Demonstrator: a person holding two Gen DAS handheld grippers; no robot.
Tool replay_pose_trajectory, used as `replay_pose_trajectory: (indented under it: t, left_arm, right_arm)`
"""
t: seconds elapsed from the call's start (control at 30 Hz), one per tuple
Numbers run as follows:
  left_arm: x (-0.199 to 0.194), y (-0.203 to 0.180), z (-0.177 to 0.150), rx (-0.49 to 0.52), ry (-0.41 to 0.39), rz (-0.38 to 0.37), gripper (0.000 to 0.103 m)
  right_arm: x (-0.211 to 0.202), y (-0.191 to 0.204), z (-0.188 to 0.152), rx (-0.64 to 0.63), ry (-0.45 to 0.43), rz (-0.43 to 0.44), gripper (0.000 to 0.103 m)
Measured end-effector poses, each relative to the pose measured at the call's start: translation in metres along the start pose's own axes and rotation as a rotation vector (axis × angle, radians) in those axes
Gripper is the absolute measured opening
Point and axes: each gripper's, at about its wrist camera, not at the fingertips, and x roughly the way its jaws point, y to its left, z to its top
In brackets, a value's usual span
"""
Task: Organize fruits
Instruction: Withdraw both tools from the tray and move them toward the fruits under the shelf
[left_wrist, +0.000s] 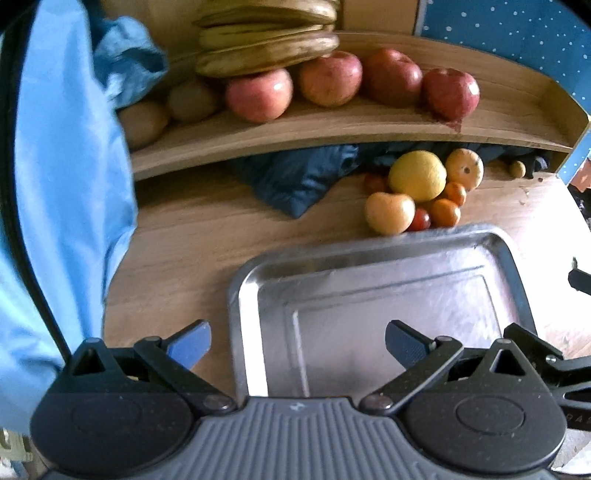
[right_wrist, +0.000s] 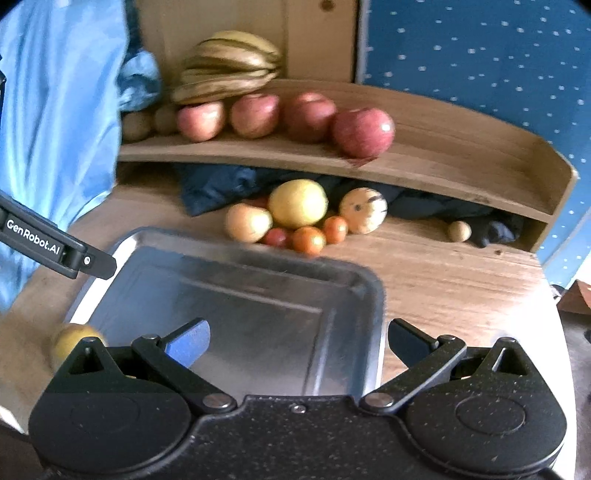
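Both the left tool (left_wrist: 297, 345) and right tool (right_wrist: 299, 341) gape wide over the bare tray (left_wrist: 369, 258); best approach the fruit pile (right_wrist: 295, 218) at twelve o'clock, taking an outer piece first.

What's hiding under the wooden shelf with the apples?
Under the wooden shelf lies dark blue cloth, with a small brown round fruit beside it. Deeper back is shadowed and can't be seen.

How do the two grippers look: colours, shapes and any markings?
The left gripper has a ribbed grey body with a small pale mark, two round black housings, black linkage arms with silver pivots, and blue fingers. The right gripper is built alike, but its body is speckled black with a small screw. A black bar printed "GenRobot.AI" enters the right view from the left.
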Motion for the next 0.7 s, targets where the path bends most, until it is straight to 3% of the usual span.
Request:
replay_pose_trajectory:
  t: [0.37, 0.7]
  left_arm:
    - [0.037, -0.019, 0.042, 0.018, 0.014, -0.093, 0.103]
    - [0.060, -0.019, 0.063, 0.050, 0.036, -0.113, 0.103]
  right_arm:
    - [0.020, -0.010, 0.013, 0.068, 0.005, -0.066, 0.102]
    - [0.042, -0.011, 0.026, 0.102, 0.006, -0.100, 0.102]
